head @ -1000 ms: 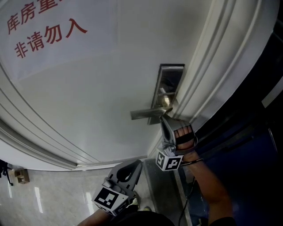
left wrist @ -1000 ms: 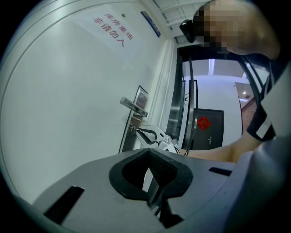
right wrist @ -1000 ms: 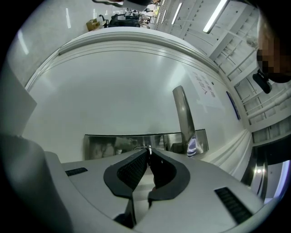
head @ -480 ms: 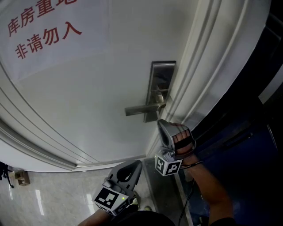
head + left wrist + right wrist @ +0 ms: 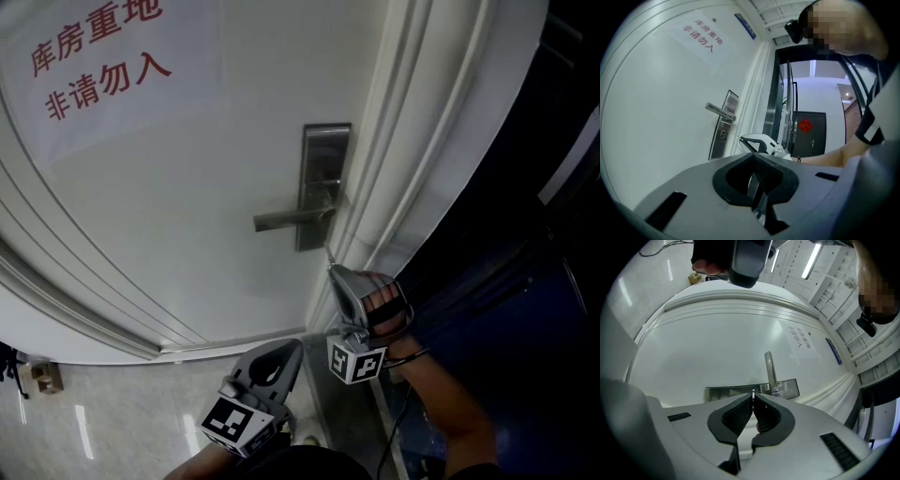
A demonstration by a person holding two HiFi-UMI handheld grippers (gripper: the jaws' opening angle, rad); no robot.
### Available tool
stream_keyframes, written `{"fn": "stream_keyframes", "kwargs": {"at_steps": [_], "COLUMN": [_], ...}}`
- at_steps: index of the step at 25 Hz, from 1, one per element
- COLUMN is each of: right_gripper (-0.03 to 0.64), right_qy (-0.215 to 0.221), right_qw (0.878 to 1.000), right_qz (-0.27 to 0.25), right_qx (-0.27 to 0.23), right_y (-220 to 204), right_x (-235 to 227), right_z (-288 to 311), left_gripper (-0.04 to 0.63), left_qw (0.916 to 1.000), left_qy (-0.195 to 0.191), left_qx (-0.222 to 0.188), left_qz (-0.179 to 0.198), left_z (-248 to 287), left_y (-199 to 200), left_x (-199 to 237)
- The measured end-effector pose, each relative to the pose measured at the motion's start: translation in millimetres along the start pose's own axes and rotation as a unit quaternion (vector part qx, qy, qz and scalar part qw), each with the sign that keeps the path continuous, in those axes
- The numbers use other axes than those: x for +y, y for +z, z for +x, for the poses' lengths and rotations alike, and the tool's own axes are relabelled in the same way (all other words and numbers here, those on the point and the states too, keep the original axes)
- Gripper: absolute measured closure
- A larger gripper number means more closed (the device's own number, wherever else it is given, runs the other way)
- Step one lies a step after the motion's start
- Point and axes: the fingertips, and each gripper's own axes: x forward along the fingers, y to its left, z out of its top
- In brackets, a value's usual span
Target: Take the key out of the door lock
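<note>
Withdrawn from lock plate (image 5: 323, 183), right gripper (image 5: 753, 400) pinches key (image 5: 753, 392); left gripper (image 5: 753, 161) closed; sign (image 5: 98, 56): 库房重地非请勿入.

Two tools are counted: one left tool (image 5: 757, 174) and one right tool (image 5: 753, 401). One door (image 5: 187, 206), one lock plate (image 5: 324, 150), one lever handle (image 5: 286, 220), one key (image 5: 753, 392) and one paper notice (image 5: 103, 66) are shown.

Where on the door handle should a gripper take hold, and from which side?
I'd grip the handle near its free end, away from the lock plate, coming straight at the door, jaws above and below: it is a thin straight bar standing off the door.
</note>
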Motion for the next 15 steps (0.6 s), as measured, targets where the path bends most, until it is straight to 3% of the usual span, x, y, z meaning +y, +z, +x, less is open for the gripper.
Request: {"fn": "stream_keyframes", "kwargs": {"at_steps": [15], "right_gripper": [0.594], "right_qy": [0.034], "right_qw": [0.999], "right_qz": [0.032], "right_qx": [-0.020], "right_y": [44], "right_x": [-38], "right_z": [-91], "left_gripper": [0.591], "left_qw": [0.9996], "left_qy": [-0.004], "left_qx": [-0.019], "left_qz": [0.019], "left_z": [-30], "left_y": [4], "left_x": [-65]}}
